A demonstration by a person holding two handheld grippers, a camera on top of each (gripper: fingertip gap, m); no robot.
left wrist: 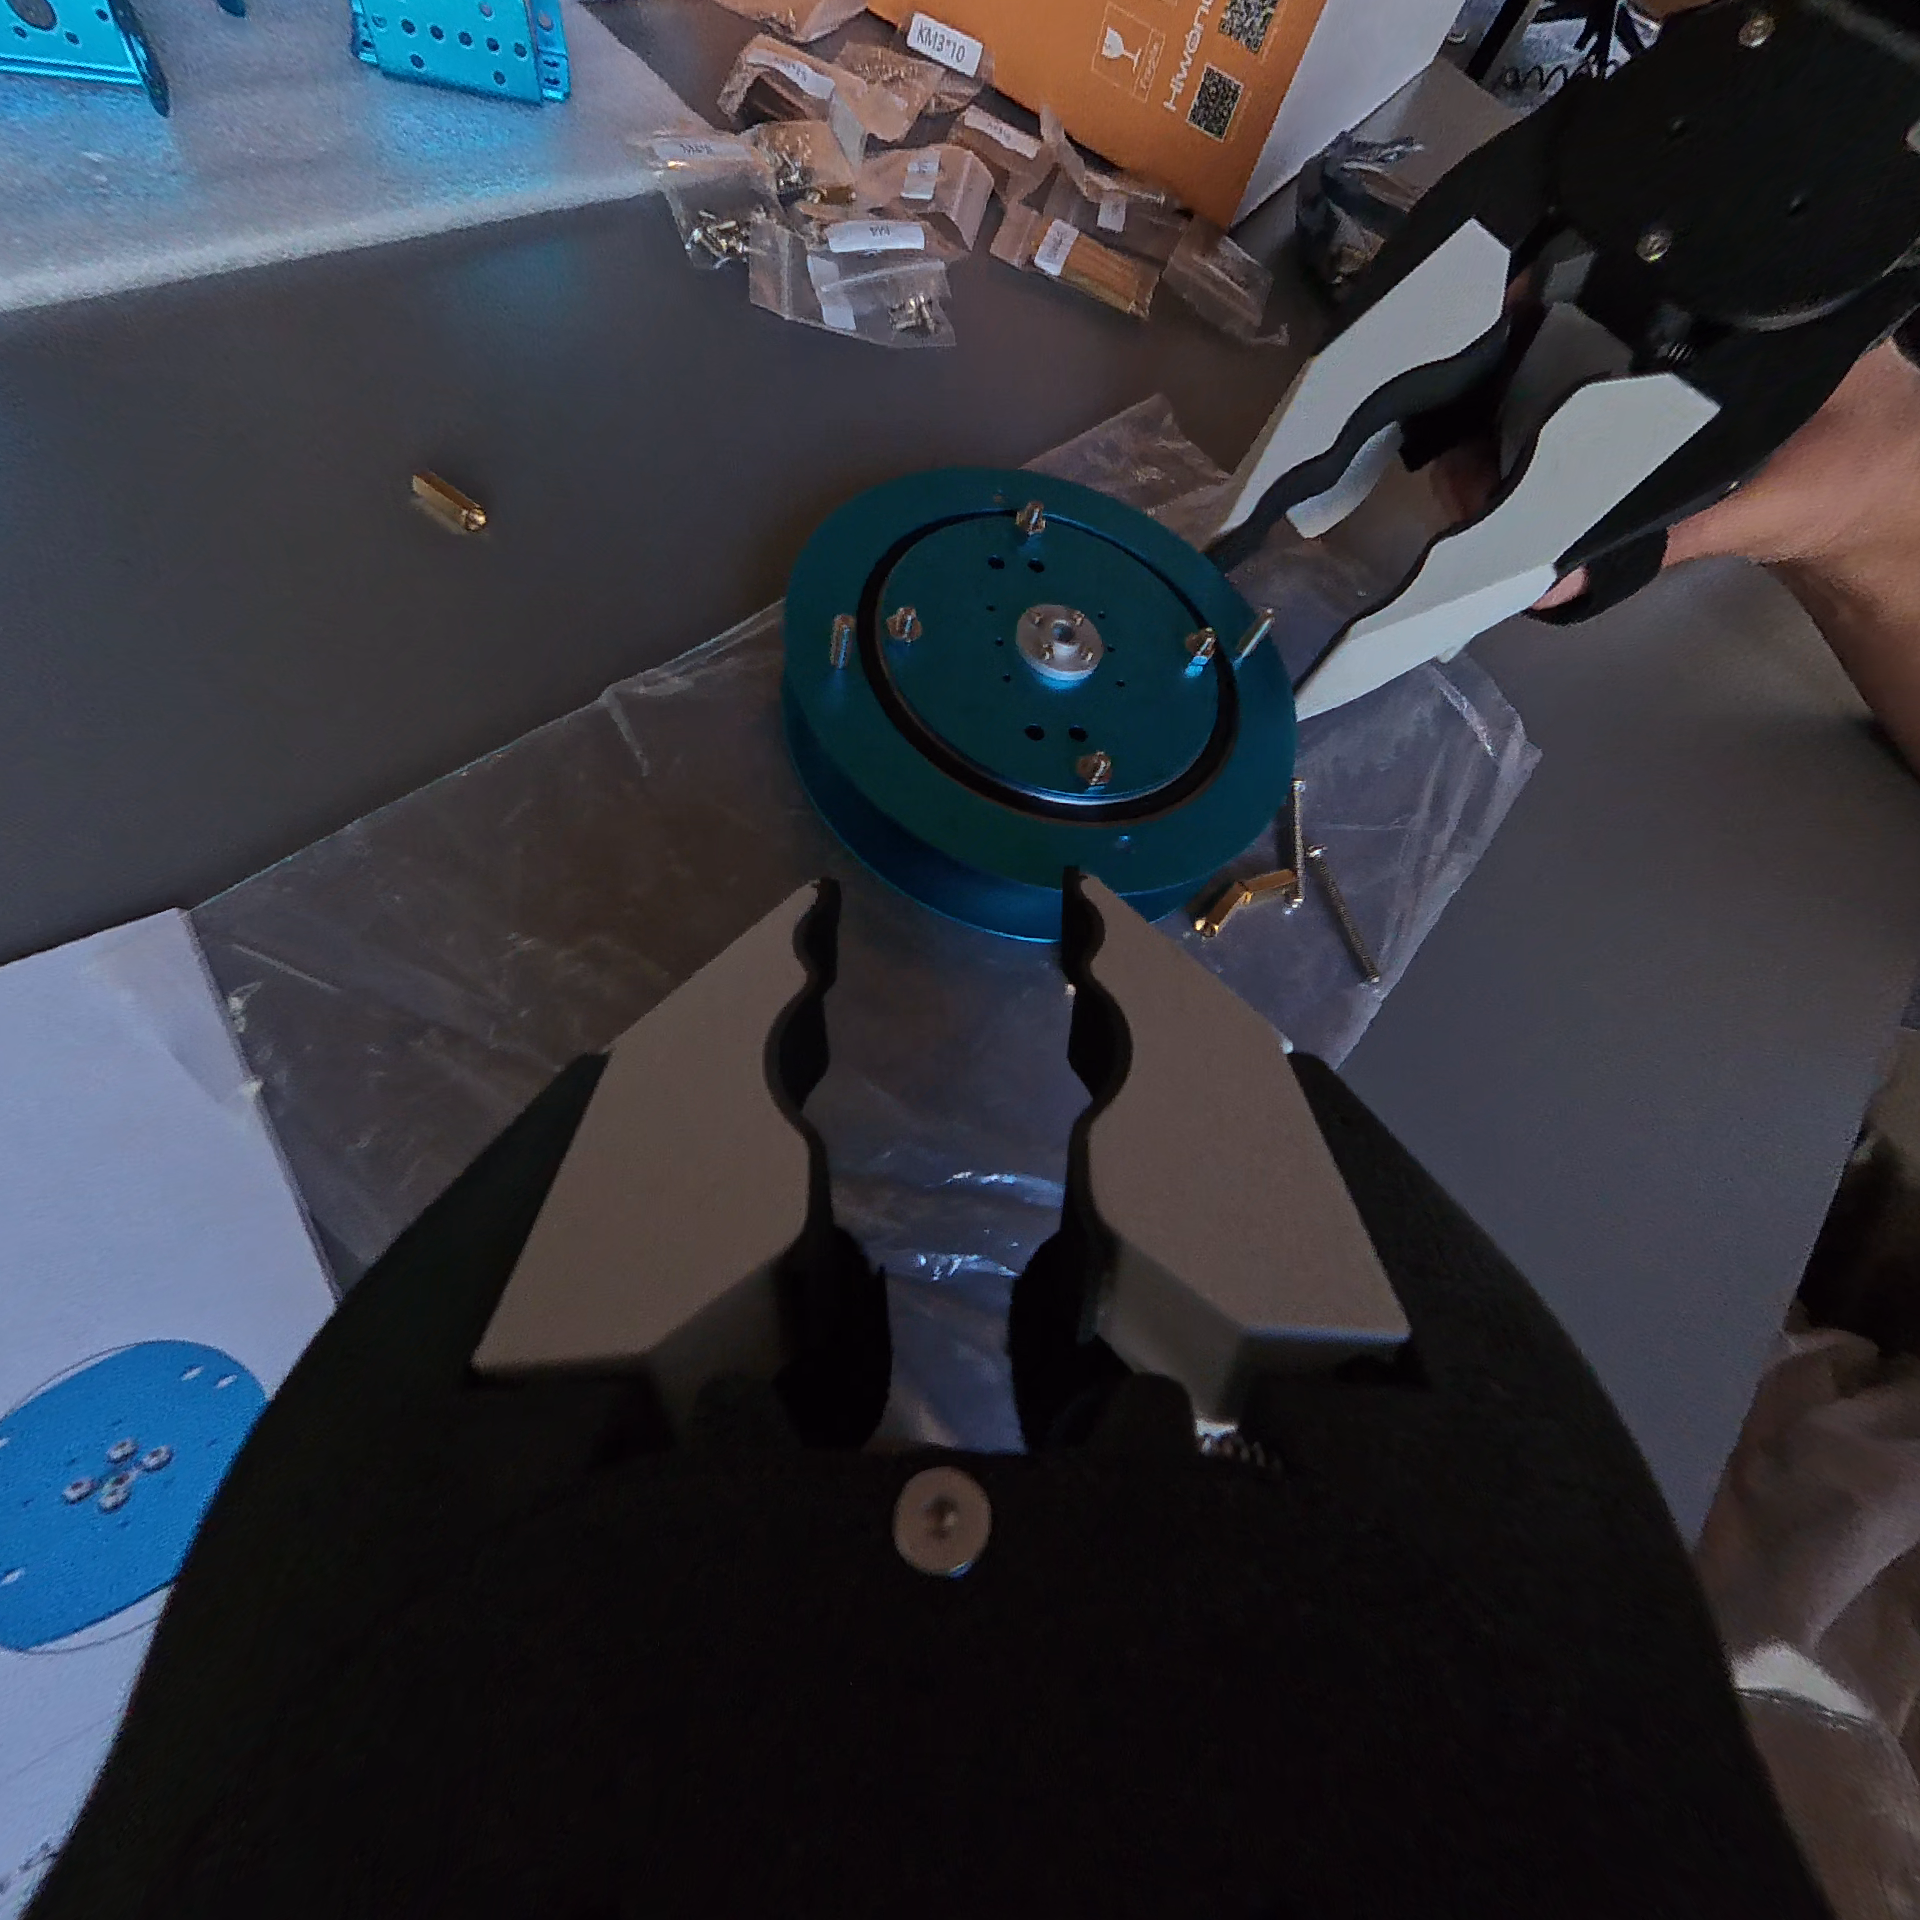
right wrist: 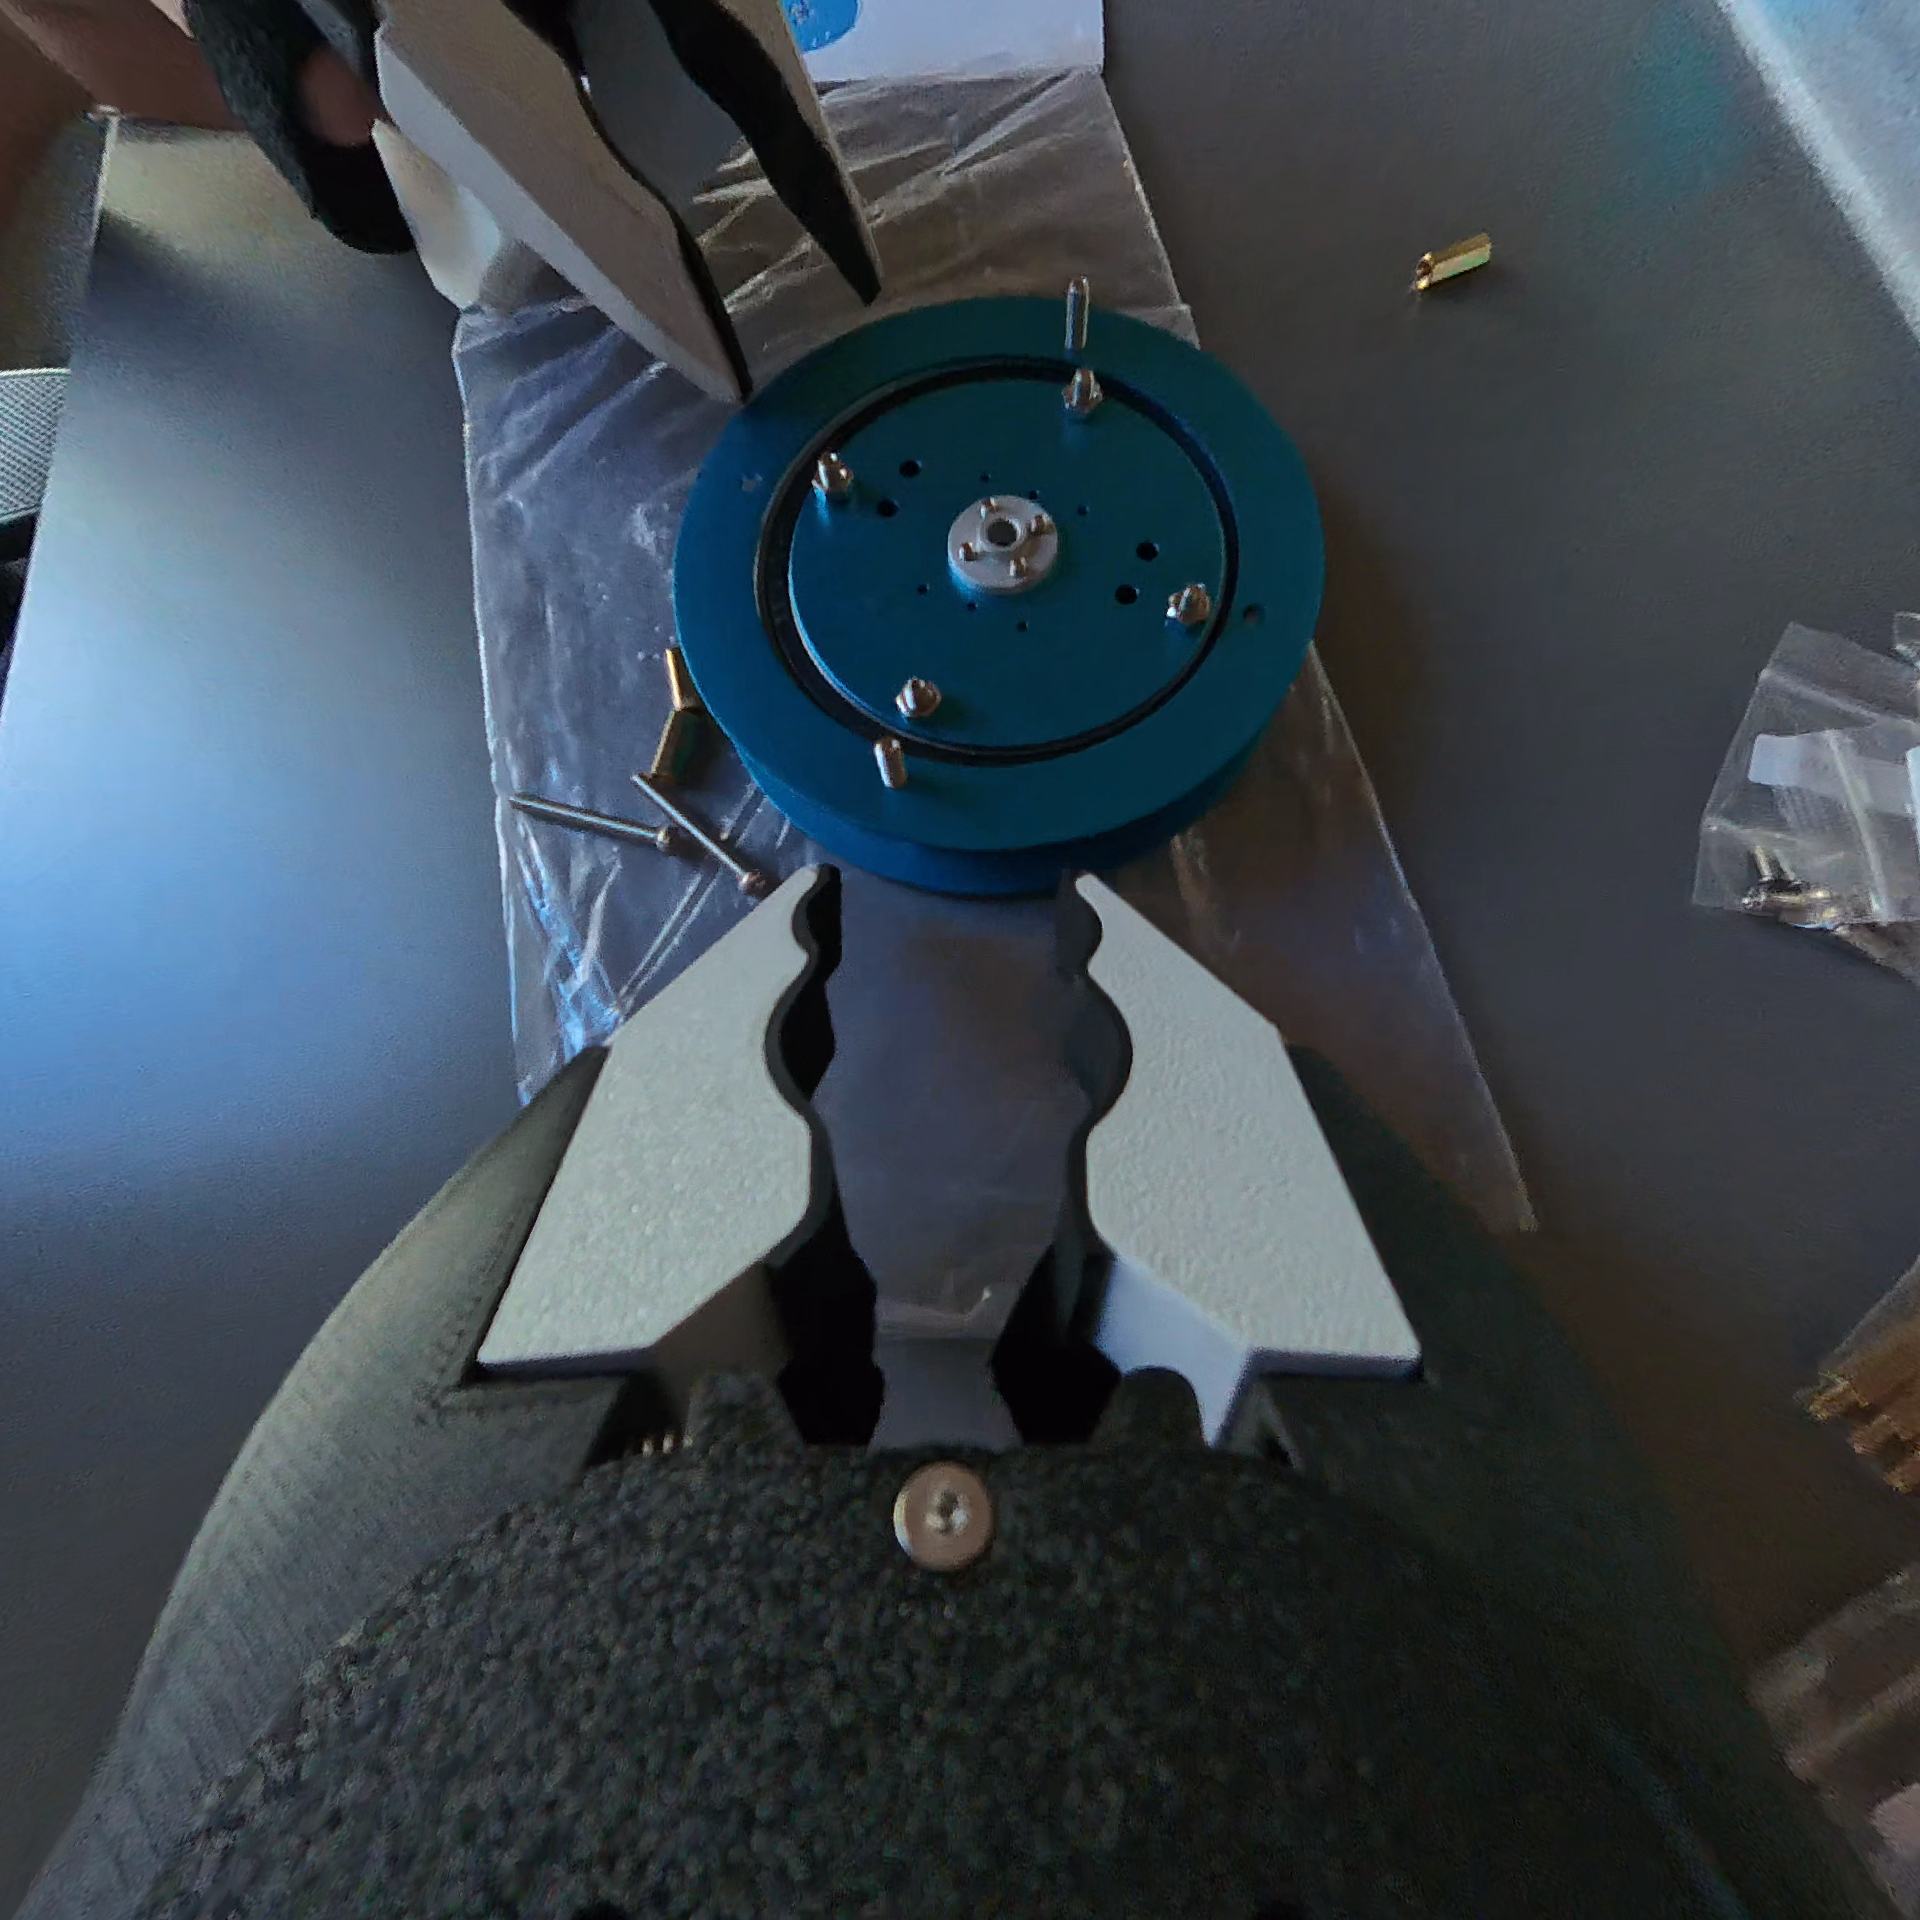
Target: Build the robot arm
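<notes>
A blue round disc assembly lies on a clear plastic sheet. It has a silver hub, a black ring and several upright brass studs. My left gripper is open and empty, its tips at the disc's near rim. My right gripper is open and empty at the disc's far right rim. In the right wrist view the disc lies just beyond my right gripper, with my left gripper at its far left rim. Loose brass standoffs and long screws lie beside the disc.
One brass standoff lies alone on the grey table. Small bags of screws, an orange box and blue metal brackets are at the back. A white sheet with a blue picture is near left. More bags lie right. My right fingertips sit around 12 centimeters from my left ones. The disc lies around 4 centimeters away from my right fingertips. It turns up in the left wrist view as well. The silver hub is about equally far from each gripper, around 6 centimeters. The right camera catches it too, in the right wrist view.
</notes>
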